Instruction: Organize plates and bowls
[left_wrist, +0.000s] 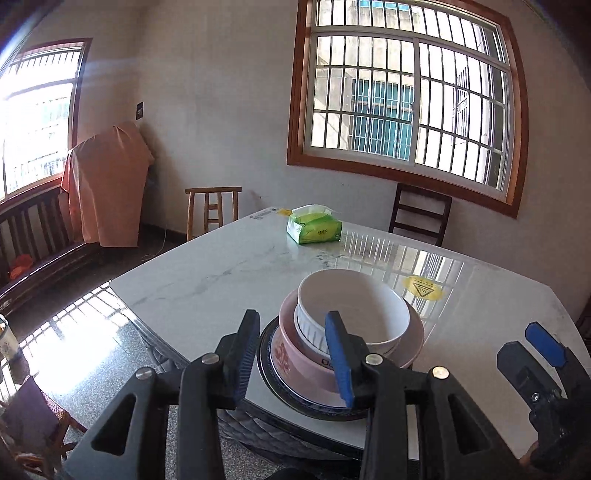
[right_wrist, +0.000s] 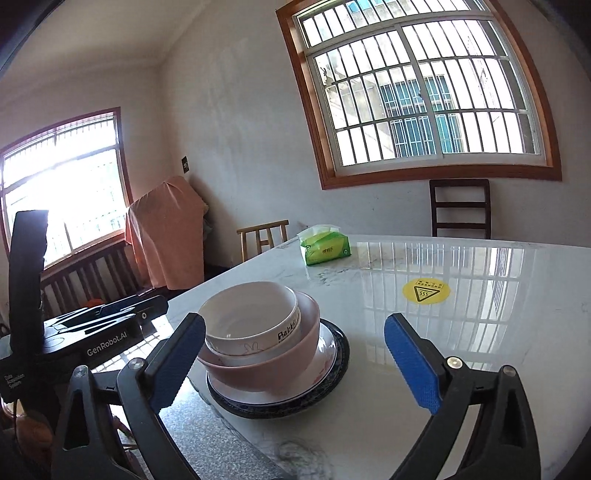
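A stack stands near the front left corner of the marble table (left_wrist: 229, 273): a white bowl (left_wrist: 354, 306) nested in a pink bowl (left_wrist: 303, 365), on a white plate on a dark-rimmed plate (left_wrist: 269, 373). In the right wrist view the white bowl (right_wrist: 251, 314), pink bowl (right_wrist: 273, 365) and plates (right_wrist: 332, 354) show the same stack. My left gripper (left_wrist: 295, 358) is open and empty, close above the stack's near left side. My right gripper (right_wrist: 295, 362) is open and empty, its jaws wide on either side of the stack. The right gripper's fingers (left_wrist: 543, 343) show at the left wrist view's right edge.
A green tissue pack (left_wrist: 316, 229) lies at the table's far side, and a yellow warning sticker (left_wrist: 423, 288) is right of the stack. Chairs (left_wrist: 421, 214) and a wooden stool (left_wrist: 212, 210) stand behind the table. The table's front edge (right_wrist: 236, 435) is close to the stack.
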